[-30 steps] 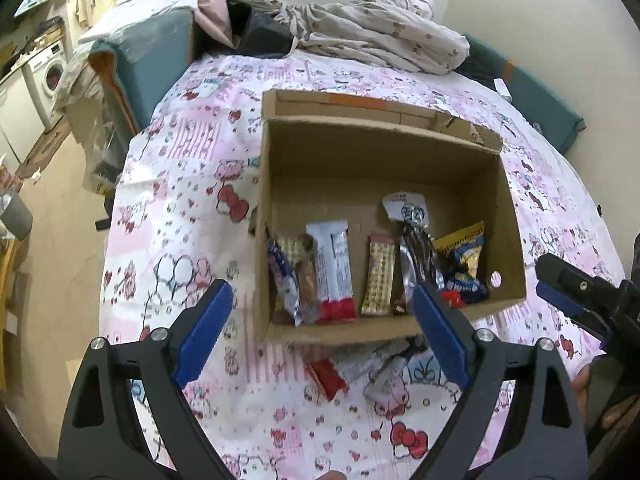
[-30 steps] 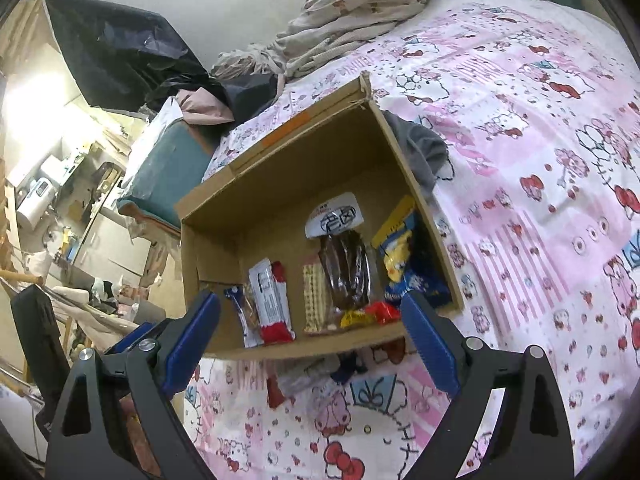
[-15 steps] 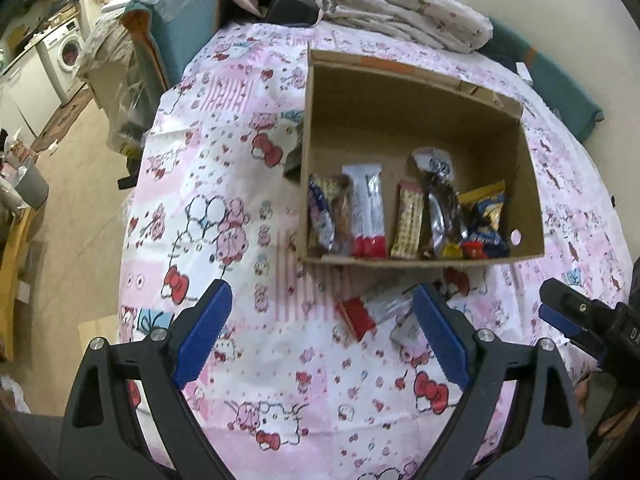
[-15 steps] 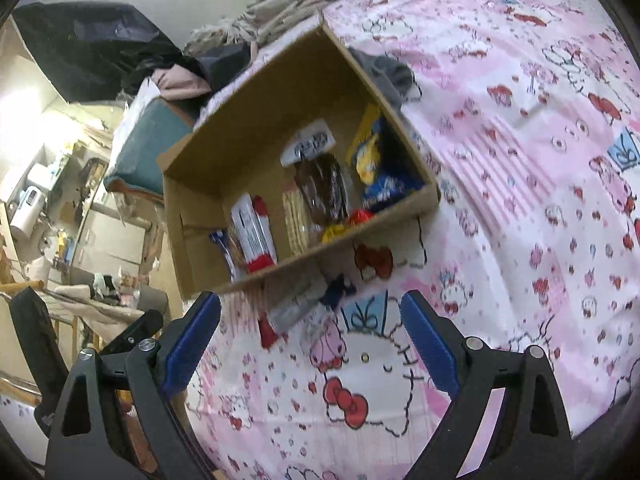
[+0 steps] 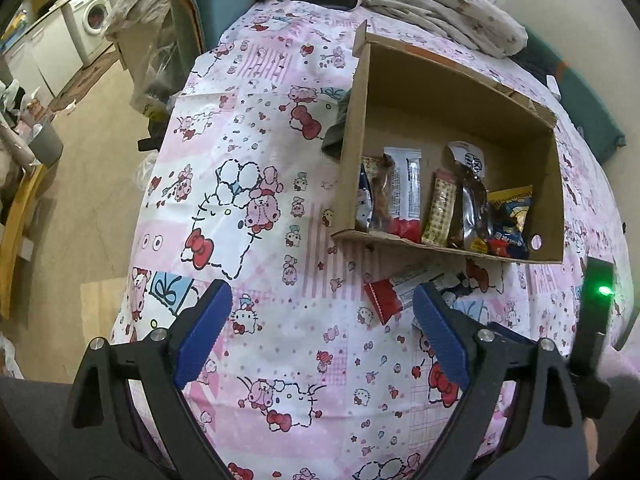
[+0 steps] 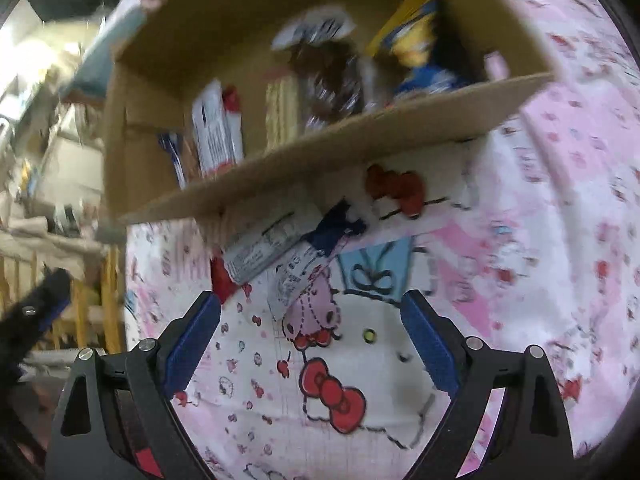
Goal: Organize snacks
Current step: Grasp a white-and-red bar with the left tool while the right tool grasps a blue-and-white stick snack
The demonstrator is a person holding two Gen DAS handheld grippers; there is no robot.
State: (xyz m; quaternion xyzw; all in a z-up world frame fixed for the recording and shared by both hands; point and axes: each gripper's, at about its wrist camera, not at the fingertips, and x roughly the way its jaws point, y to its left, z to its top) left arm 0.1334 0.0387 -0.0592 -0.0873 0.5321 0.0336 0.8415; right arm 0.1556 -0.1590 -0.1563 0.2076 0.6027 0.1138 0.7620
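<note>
Snacks still lie loose on the bed (image 5: pixel 280 208), just outside the near wall of the cardboard box (image 5: pixel 448 246): a white wrapper with a red end (image 6: pixel 264 248) and a smaller packet with a dark blue end (image 6: pixel 304 276), overlapping each other. Inside the box, a row of wrappers (image 5: pixel 440 208) leans against that same wall. The right tool (image 6: pixel 310 334) hovers above the loose pair with its jaws wide and empty; the left tool (image 5: pixel 322 330) stands equally wide, holding nothing, further from the box. The right view is blurred, so the packets' exact edges are uncertain. Closing there could pinch both wrappers at once, or bunch the soft sheet, since the foil lies flat.
</note>
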